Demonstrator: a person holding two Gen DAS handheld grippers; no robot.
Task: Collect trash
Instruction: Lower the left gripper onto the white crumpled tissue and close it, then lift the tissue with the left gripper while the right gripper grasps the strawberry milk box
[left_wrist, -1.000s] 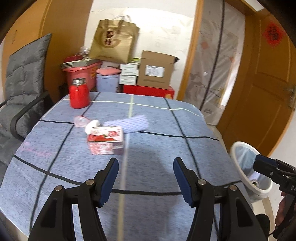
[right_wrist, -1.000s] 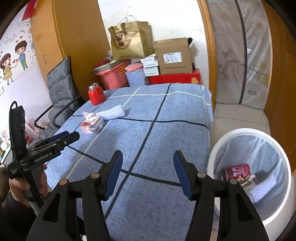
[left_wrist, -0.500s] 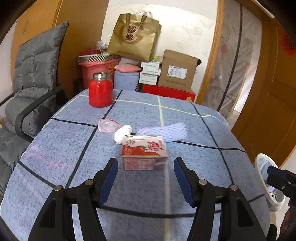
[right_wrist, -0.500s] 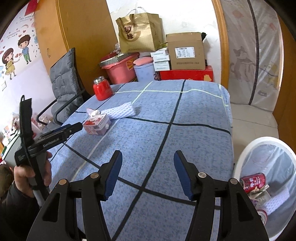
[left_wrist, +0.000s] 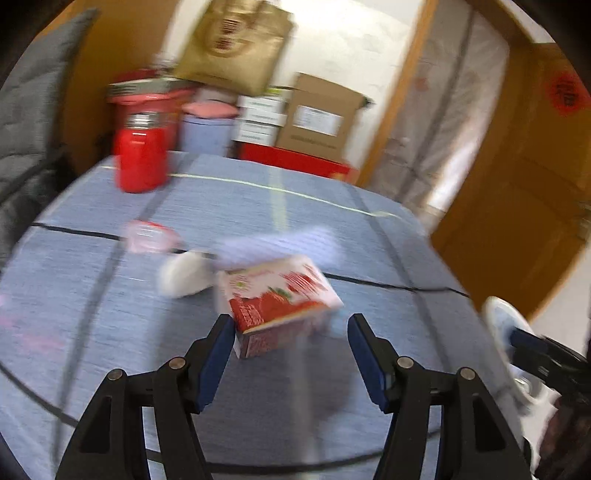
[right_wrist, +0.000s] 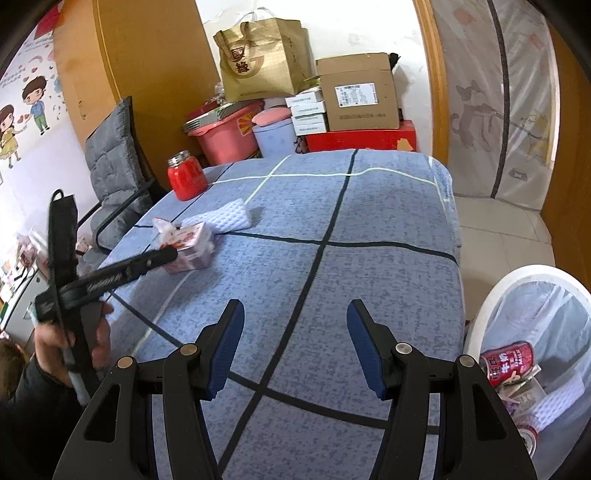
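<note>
A blue checked cloth covered the desk, with boxes, tubs and a gold paper bag stacked against the wall behind it. The left gripper had its jaws spread wide and released, pads level with the near end of a strawberry-printed carton that lay on the cloth — the left pad looked to be right at the carton's corner, though blur made contact impossible to judge, and the right pad stood clear of it. Just behind the carton lay a crumpled white tissue, a white foam sleeve and a clear plastic lid with a red rim; farther back, near the desk's far left edge, stood a red jar with a metal cap. The right gripper hung above bare cloth, jaws likewise parted and holding nothing. Seen from that side, a hand gripped the left tool's handle, its tip reaching the carton. Beside the desk's right edge stood a white bin with a liner — inside it lay a red can and other scraps. A grey padded chair stood at the left.
</note>
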